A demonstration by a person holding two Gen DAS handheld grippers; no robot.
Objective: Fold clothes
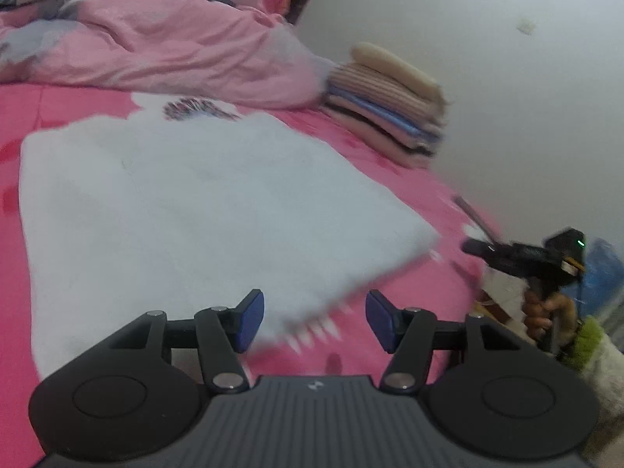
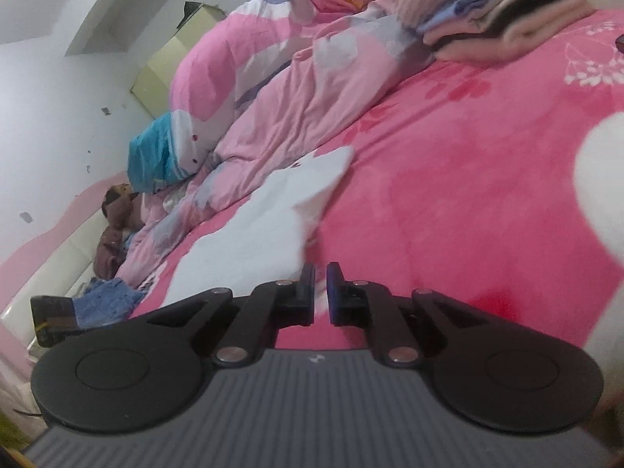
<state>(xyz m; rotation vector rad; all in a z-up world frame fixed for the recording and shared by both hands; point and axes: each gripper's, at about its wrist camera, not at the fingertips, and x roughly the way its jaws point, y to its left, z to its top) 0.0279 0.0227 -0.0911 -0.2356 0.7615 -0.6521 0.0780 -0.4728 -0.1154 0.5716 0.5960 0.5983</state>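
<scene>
Jaws wide on the left gripper [image 1: 315, 321], nearly closed (empty) on the right gripper [image 2: 320, 292], above a pink bedspread [image 2: 448, 179] under white walls [image 1: 507, 78].

right gripper [image 2: 320, 290] low over the pink bedspread [image 2: 448, 202]

jaws nearly closed, only a thin gap showing, with a white garment [image 2: 273, 226] right at the tips (too blurry to tell if it's pinched). folded stack [image 2: 503, 11] sits far back by the rumpled duvet [image 2: 296, 89].

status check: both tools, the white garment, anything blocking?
Left tool open, over white garment's near edge. Right tool nearly shut, holding nothing visible. Garment flat on pink bedspread. Folded stack off to the side, nothing blocking.
</scene>
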